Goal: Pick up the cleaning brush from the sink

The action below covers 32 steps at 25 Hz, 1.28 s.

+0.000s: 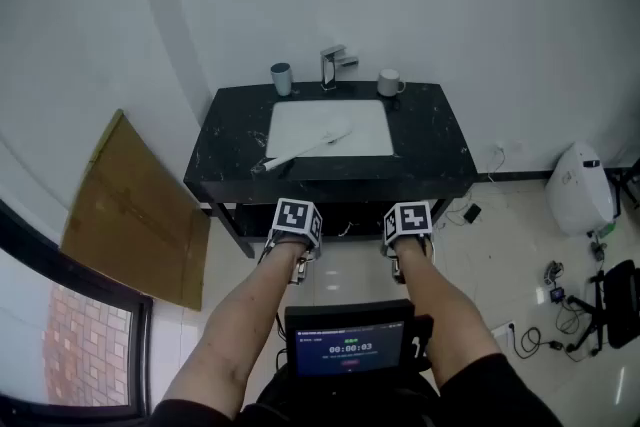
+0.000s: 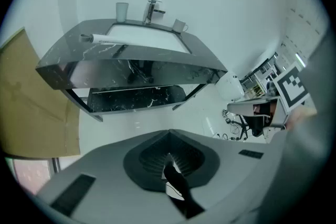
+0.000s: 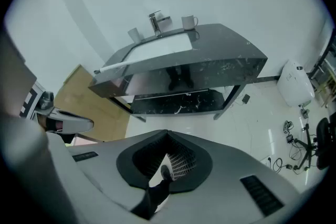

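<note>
The white cleaning brush [image 1: 305,147] lies slantwise in the white sink [image 1: 365,133], its handle sticking out over the sink's front left corner onto the black counter [image 1: 440,150]. The handle also shows in the left gripper view, brush [image 2: 100,38], and in the right gripper view, brush [image 3: 123,64]. My left gripper [image 1: 296,227] [image 2: 169,134] and right gripper [image 1: 408,227] [image 3: 167,135] hang side by side over the floor in front of the counter, well short of the sink. Both point steeply down, and both are shut with nothing between the jaws.
A faucet [image 1: 333,65] stands behind the sink between a grey cup [image 1: 281,78] and a white mug [image 1: 388,82]. Cardboard [image 1: 130,215] leans at the left. A white appliance [image 1: 580,187] and cables [image 1: 560,305] are on the floor at the right. A small screen [image 1: 348,347] sits below my arms.
</note>
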### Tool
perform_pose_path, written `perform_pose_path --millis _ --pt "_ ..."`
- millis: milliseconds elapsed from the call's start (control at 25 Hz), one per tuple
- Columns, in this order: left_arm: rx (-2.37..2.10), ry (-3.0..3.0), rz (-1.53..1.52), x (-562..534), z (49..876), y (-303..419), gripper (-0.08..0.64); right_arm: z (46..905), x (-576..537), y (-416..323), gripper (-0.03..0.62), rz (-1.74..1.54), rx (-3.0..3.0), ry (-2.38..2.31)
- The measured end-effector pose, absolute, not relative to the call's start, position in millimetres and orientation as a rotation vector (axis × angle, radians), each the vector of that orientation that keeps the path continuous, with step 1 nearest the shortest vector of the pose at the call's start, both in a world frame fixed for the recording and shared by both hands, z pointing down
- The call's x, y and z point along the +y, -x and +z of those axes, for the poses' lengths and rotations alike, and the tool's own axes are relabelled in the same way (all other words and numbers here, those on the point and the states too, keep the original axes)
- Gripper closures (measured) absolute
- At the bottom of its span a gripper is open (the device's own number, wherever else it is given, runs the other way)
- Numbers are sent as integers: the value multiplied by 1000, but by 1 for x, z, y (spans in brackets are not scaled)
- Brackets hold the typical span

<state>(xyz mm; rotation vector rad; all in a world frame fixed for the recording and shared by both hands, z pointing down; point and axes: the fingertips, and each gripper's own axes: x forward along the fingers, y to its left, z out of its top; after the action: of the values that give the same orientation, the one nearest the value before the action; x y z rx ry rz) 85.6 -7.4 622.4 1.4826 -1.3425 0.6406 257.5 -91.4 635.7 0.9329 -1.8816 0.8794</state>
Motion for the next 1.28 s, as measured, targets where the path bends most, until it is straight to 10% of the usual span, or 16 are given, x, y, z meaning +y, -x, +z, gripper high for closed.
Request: perform_pose_path --millis 1280 --pt "-1183 -1750 942 -316 506 303 545 547 -376 104 588 1014 -1934 -1220"
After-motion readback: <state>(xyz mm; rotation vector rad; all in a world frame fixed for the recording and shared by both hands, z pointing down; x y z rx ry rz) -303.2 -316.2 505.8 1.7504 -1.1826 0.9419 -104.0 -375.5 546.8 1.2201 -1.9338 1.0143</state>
